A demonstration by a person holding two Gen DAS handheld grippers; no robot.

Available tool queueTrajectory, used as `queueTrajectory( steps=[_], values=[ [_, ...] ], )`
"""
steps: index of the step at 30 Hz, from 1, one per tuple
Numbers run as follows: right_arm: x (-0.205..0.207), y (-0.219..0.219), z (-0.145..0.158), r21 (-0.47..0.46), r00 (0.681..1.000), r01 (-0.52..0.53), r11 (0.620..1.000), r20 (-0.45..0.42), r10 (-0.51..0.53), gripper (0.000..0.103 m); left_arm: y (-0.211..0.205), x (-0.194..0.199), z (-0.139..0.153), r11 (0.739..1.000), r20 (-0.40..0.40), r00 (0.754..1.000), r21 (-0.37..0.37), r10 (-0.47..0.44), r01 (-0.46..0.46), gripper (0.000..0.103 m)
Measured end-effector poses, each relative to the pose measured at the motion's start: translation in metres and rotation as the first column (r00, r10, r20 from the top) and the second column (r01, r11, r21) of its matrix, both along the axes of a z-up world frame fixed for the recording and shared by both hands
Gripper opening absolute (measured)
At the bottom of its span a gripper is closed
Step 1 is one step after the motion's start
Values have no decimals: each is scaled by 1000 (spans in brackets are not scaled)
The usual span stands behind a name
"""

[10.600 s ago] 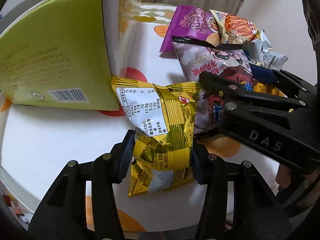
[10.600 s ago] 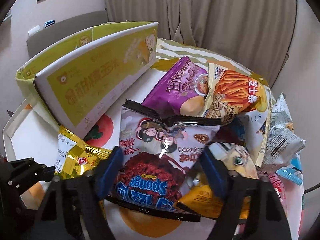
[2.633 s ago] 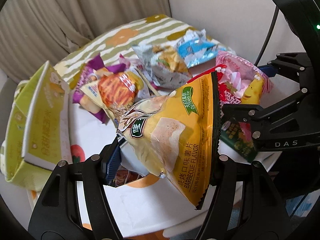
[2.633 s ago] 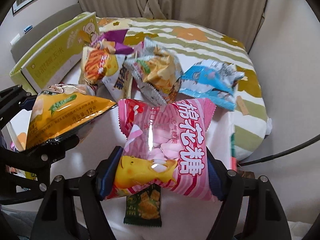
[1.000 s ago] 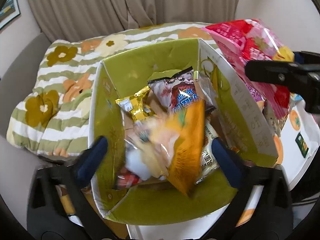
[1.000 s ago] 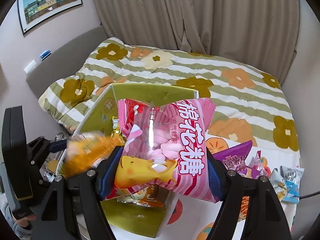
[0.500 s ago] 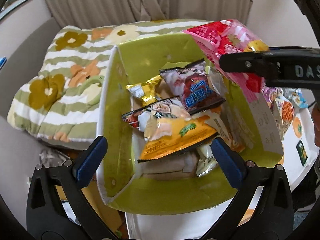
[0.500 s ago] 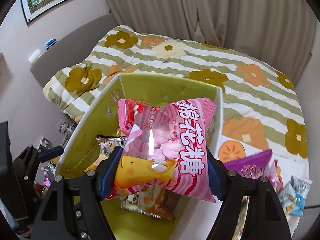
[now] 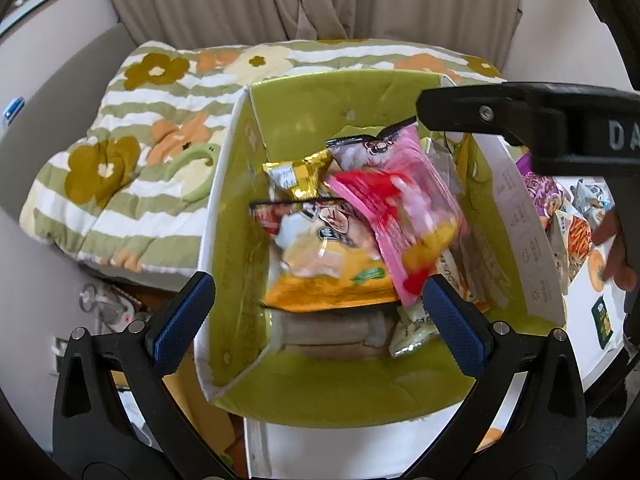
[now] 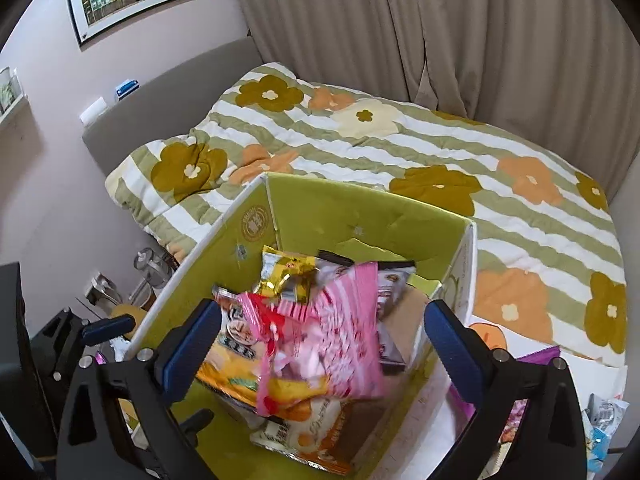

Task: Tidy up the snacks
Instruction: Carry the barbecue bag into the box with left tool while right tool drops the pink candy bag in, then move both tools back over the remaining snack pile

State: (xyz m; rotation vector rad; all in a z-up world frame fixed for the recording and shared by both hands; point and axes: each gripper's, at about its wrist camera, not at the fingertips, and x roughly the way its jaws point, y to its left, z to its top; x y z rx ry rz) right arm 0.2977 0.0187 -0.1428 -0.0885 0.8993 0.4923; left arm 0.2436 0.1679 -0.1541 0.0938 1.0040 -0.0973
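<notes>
While both grippers, left and right, hold their jaws apart, a blurred pink bag sits among snacks in the green box.

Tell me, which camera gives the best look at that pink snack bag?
The left wrist view: the pink bag lies unobstructed, though blurred, inside the green box. The right wrist view shows it blurrier.
</notes>
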Motion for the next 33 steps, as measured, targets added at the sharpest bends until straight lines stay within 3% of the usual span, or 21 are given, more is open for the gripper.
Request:
queueTrajectory(
  steps=[19,28,33],
  values=[
    [-61,-25,41,26,992,85,996,91,-87,101,-1,-39,50,998,119,991,-25,-54,57,103],
    [-104,-53,61,40,971,194,980,137,-198,101,-24,-61,66,983,161,973,-48,-168,177,103],
    [-131,-85,66,49,942,296,954,154,-300,101,-57,-71,70,962,196,947,-41,-256,269,103]
  ],
)
